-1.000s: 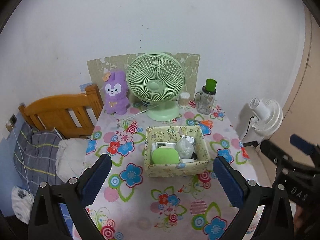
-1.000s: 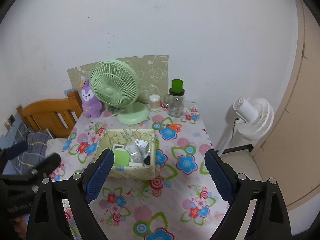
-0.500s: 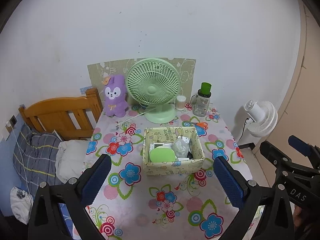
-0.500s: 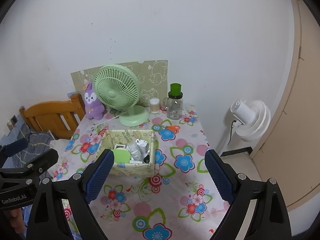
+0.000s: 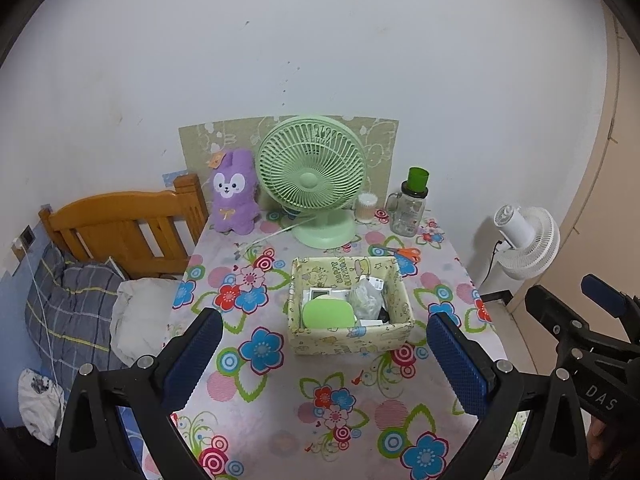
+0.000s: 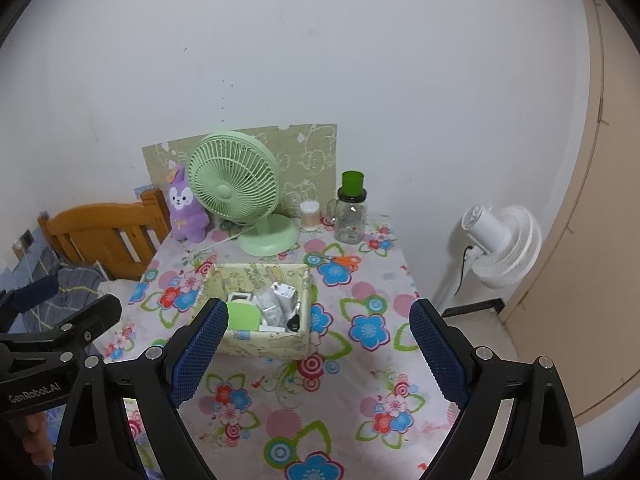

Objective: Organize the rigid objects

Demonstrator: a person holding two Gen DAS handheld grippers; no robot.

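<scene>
- Rigid objects are sitting packed inside the yellow patterned box (image 5: 348, 336) at the middle of the bench (image 5: 280, 420): a green oval case (image 5: 328, 314), a white device (image 6: 285, 294), a crinkled clear bag (image 5: 364, 298) and a small dark item (image 6: 294, 322).
- Nearest the cameras, the left gripper (image 5: 322, 360) is hovering above the flowered cloth with its jaws spread wide and empty, short of the box.
- Beside it, the right gripper (image 6: 318, 350) is hanging likewise released, holding nothing.
- Beyond the box, orange scissors (image 6: 344, 261) are lying flat on the cloth.
- Farthest back, a green fan (image 5: 312, 176), a purple plush rabbit (image 5: 234, 194), a cotton-swab jar (image 5: 367, 208) and a green-lidded glass jar (image 5: 410, 208) are standing near the wall.
</scene>
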